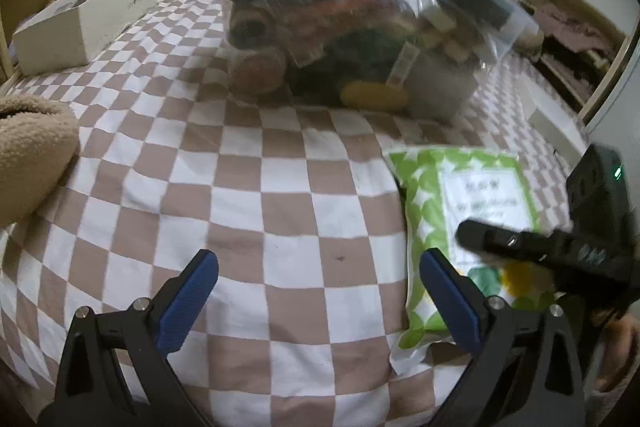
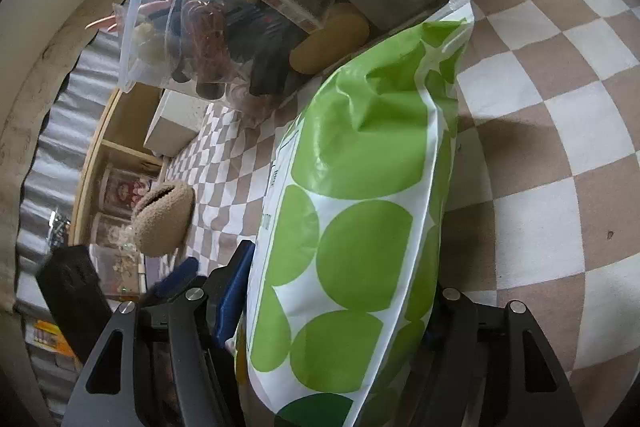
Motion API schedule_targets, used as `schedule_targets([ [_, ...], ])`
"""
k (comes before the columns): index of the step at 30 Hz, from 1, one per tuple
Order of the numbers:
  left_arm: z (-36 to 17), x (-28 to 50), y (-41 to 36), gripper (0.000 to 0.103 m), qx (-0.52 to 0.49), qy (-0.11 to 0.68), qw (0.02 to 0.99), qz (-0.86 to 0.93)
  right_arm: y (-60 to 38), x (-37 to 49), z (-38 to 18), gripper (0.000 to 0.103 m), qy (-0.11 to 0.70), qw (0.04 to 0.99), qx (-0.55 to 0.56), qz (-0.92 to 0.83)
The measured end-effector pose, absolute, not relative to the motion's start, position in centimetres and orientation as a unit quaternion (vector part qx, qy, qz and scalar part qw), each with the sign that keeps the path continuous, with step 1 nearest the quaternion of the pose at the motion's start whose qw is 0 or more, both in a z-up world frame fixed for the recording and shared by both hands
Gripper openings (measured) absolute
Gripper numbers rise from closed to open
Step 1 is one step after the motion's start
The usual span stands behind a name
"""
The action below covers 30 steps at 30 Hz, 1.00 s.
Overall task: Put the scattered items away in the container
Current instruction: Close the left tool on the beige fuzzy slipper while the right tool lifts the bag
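My right gripper (image 2: 340, 319) clamps the puffy green-dotted white packet (image 2: 360, 211); my left gripper (image 1: 320, 291) hangs spread, holding nothing.

Your left wrist camera looks low across the brown-and-white checkered bed (image 1: 248, 187) toward the clear plastic container (image 1: 352, 27) at top centre, moderately near. Your right wrist camera is rolled sideways, pressed close to the green-dotted white plastic packet (image 2: 360, 227) filling centre frame. Both views share the container (image 2: 224, 7), packet (image 1: 460, 219) and bed (image 2: 560, 107).
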State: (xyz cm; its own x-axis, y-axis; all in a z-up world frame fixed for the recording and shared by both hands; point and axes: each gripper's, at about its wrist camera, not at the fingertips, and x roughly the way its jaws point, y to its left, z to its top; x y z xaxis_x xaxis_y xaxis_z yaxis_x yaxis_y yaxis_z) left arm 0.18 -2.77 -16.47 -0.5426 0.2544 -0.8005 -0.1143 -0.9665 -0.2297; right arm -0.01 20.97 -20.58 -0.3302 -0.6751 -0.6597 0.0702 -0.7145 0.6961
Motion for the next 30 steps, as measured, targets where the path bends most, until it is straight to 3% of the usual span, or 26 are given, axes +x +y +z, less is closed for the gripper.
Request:
schedule_targets([
  [9,-11.6,0.0,-7.0,0.085,-0.419,-0.08,0.097,0.899,19.1,0.7,-18.7,0.063,-0.221,0.233,0.5,-0.804],
  [13,-8.8,0.2,-10.3,0.068,-0.403,-0.074,0.088,0.908,18.7,1.3,-17.7,0.062,-0.217,0.24,0.487,-0.811],
  [21,-6.5,0.9,-16.4,0.068,-0.375,-0.027,0.03,0.926,19.3,2.1,-16.2,0.062,-0.244,0.243,0.477,-0.808],
  [30,-10.2,-0.8,-20.7,0.068,-0.423,0.071,-0.01,0.903,19.4,2.9,-14.7,0.062,-0.274,0.253,0.469,-0.8],
])
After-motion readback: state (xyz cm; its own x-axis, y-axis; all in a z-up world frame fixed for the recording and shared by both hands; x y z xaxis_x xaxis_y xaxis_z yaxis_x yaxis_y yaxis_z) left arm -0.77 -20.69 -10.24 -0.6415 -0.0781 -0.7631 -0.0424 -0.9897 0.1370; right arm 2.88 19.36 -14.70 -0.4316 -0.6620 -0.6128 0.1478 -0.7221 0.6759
